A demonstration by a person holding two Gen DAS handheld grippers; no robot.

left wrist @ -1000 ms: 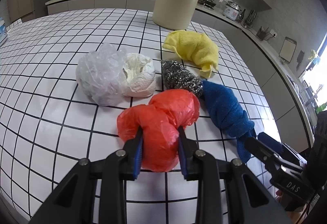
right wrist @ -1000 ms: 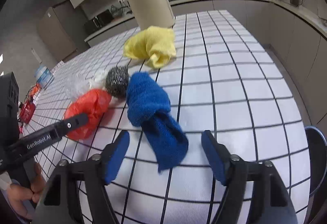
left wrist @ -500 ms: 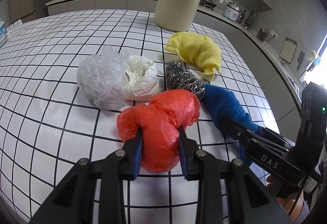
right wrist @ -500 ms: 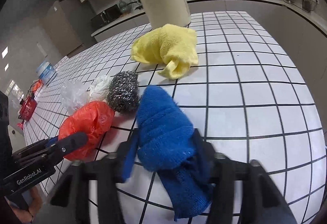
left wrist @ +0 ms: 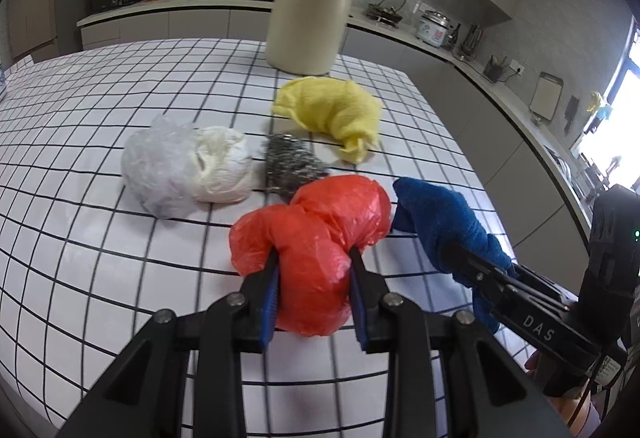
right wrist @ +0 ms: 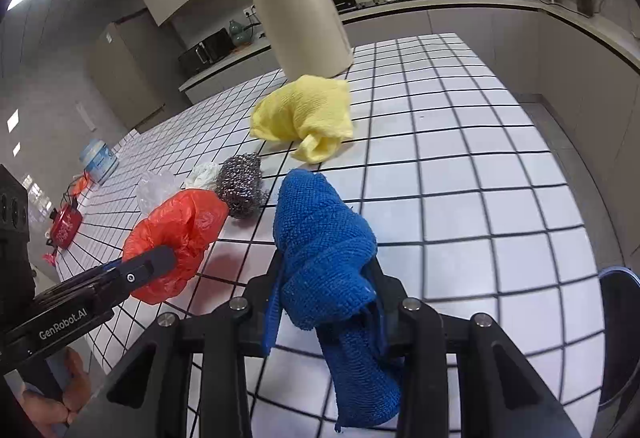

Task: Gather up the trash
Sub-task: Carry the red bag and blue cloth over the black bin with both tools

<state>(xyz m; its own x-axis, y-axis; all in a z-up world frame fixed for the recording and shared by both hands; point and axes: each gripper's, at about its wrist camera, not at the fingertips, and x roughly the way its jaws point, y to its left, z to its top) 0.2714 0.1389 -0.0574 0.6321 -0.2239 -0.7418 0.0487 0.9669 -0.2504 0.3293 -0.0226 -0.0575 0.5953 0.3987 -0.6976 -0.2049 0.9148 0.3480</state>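
Right, both grippers are loaded. My left gripper [left wrist: 314,292] has its two fingers pinched hard into the red plastic bag [left wrist: 316,238]; the bag bulges out fwd and to both sides of the blue pads. From the right wrist cam I see the same bag [right wrist: 176,234] w/ the left tool's black finger pressed into its near side. Whether the bag's underside touches the tabletop [left wrist: 80,238] I can't tell.

My right gripper [right wrist: 326,302] is clamped on the blue cloth [right wrist: 324,250]. The cloth's bunched upper part sticks out ahead of the fingers, and a loose tail hangs down below them. In the left cam the blue cloth [left wrist: 444,226] sits just right of the red bag, almost touching it, w/ the right tool's fingers closed around its near end.

Rest of the stuff lies on the white tiled top w/ black grid lines. Steel scourer [left wrist: 290,166] is just behind the red bag, between bag and yellow cloth [left wrist: 334,114]. Clear plastic bag [left wrist: 156,166] and a white crumpled wad [left wrist: 222,170] lie touching each other, left of the scourer. Tall cream jug [left wrist: 310,2] w/ a grey lid stands upright at the far edge, behind the yellow cloth. Right cam also shows a small pale-blue tub [right wrist: 98,160] and a red gadget [right wrist: 64,226] far off to the left.
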